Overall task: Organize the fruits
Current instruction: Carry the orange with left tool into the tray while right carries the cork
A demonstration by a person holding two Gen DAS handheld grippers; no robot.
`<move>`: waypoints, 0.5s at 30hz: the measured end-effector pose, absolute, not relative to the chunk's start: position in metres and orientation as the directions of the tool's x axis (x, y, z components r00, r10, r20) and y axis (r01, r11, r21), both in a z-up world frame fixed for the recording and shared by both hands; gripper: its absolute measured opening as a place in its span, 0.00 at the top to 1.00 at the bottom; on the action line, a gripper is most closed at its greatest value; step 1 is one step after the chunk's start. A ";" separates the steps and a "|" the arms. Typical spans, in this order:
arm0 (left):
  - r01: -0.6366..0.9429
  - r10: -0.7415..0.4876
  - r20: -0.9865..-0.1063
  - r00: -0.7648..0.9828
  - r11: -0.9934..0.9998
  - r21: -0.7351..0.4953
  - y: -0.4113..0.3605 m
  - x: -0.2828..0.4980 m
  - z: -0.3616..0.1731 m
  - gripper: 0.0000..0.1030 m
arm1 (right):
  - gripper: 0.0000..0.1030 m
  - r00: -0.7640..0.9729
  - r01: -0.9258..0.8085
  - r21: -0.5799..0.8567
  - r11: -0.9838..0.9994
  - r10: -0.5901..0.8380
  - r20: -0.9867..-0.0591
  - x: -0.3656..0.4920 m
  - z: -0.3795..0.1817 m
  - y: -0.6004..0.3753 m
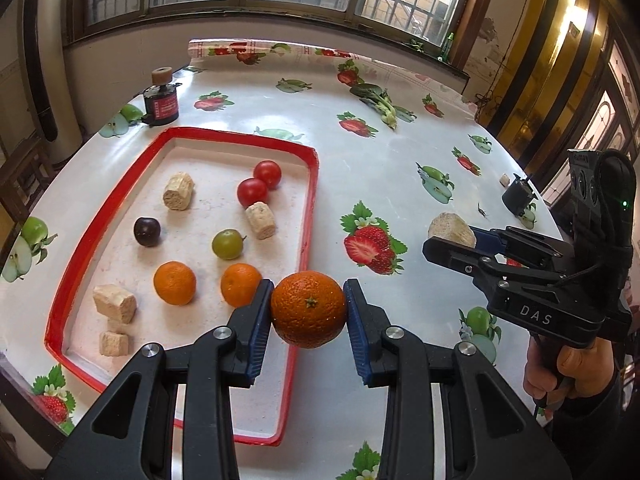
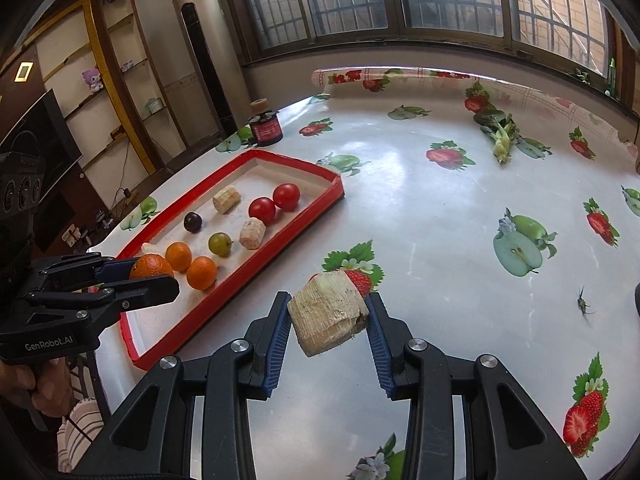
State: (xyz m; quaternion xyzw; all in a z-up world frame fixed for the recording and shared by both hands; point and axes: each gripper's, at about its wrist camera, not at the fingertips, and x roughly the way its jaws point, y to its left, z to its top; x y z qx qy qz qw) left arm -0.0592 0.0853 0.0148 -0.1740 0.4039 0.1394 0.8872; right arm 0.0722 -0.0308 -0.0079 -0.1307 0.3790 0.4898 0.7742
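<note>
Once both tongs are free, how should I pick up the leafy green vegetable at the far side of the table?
Grip the pale stalk end of the leafy green vegetable, not the dark leaves. It lies flat on the table, away from the red tray, so I would come from above with the tongs across the stalk. The stalk looks firmer and narrower.

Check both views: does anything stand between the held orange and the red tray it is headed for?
Nothing visible blocks it. The left tool holds the orange at the red tray's near right rim, and bare tray floor lies below, right of two smaller oranges.
</note>
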 end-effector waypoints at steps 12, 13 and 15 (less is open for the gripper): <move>-0.470 0.154 -0.763 0.627 0.857 -0.213 0.119 -0.100 0.010 0.68 | 0.63 0.184 -0.887 0.181 0.424 0.685 -0.705 0.047 -0.005 0.003; -0.476 0.158 -0.763 0.627 0.853 -0.214 0.122 -0.102 0.010 0.68 | 0.63 0.182 -0.890 0.180 0.420 0.687 -0.703 0.045 -0.004 0.006; -0.487 0.167 -0.762 0.625 0.847 -0.214 0.127 -0.106 0.010 0.68 | 0.63 0.178 -0.894 0.178 0.411 0.691 -0.701 0.042 -0.003 0.012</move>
